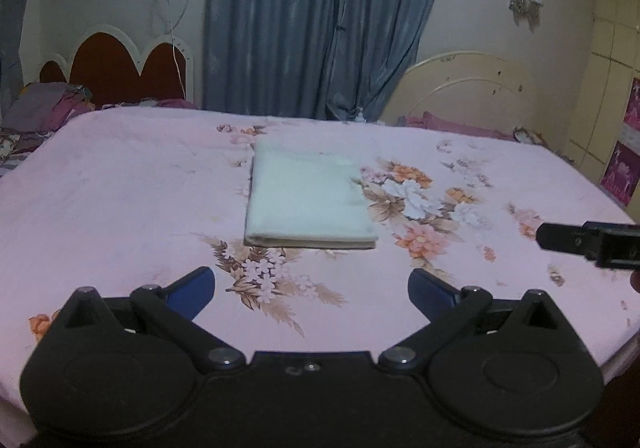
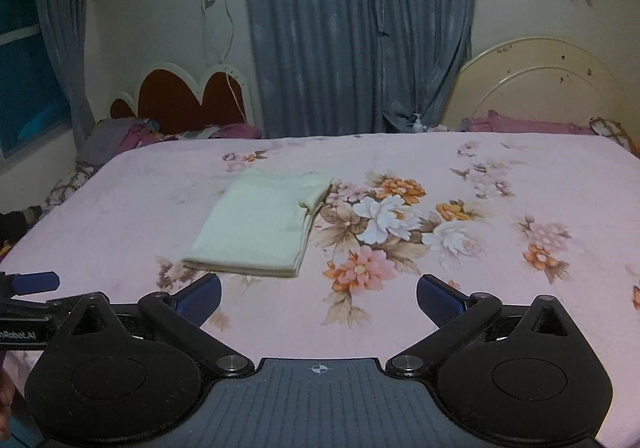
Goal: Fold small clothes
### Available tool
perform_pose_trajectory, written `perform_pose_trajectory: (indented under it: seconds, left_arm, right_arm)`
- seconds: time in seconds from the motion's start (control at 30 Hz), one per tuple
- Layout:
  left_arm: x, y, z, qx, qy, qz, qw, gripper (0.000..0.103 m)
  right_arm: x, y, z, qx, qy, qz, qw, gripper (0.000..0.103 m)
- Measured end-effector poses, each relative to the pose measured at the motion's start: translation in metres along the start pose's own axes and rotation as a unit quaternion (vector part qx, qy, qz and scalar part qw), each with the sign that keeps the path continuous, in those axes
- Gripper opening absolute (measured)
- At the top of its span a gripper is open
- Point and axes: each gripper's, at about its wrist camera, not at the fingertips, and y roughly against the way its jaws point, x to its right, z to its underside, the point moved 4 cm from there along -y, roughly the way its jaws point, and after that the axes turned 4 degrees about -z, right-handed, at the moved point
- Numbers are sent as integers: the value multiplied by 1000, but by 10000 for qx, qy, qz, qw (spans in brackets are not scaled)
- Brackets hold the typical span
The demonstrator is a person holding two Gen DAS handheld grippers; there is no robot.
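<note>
A small white garment (image 1: pixel 306 200) lies folded into a neat rectangle on the pink flowered bed sheet (image 1: pixel 120 188). It also shows in the right wrist view (image 2: pixel 260 224), left of centre. My left gripper (image 1: pixel 312 288) is open and empty, held above the sheet just short of the garment's near edge. My right gripper (image 2: pixel 319 300) is open and empty, near the sheet's front and to the right of the garment. A part of the right gripper shows at the right edge of the left wrist view (image 1: pixel 588 242).
Two headboards stand behind the bed, a red one (image 2: pixel 184 96) at left and a cream one (image 2: pixel 540 84) at right. Grey curtains (image 2: pixel 356 28) hang between them. Crumpled clothes (image 2: pixel 120 136) lie at the far left. A small bottle (image 2: pixel 417 124) stands behind the bed.
</note>
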Motion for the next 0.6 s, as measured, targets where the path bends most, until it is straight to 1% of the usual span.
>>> perform_pose_trajectory:
  seconds: [0.07, 0.27, 0.37, 0.6]
  left_arm:
    - [3, 14, -1, 98, -8, -26, 9999, 102]
    - [13, 45, -2, 466, -73, -140, 9988, 102]
    - [17, 49, -1, 479, -80, -172, 9987, 102]
    - [25, 57, 0, 558, -87, -121, 9983, 102]
  right_arm:
    - [-4, 16, 3, 78, 34, -3, 10000, 103]
    - [-12, 41, 8, 172, 164, -1, 9997, 103]
    - [-11, 48, 7, 198, 184, 36, 9996, 103]
    - [-4, 62, 4, 310, 257, 52, 9992, 103]
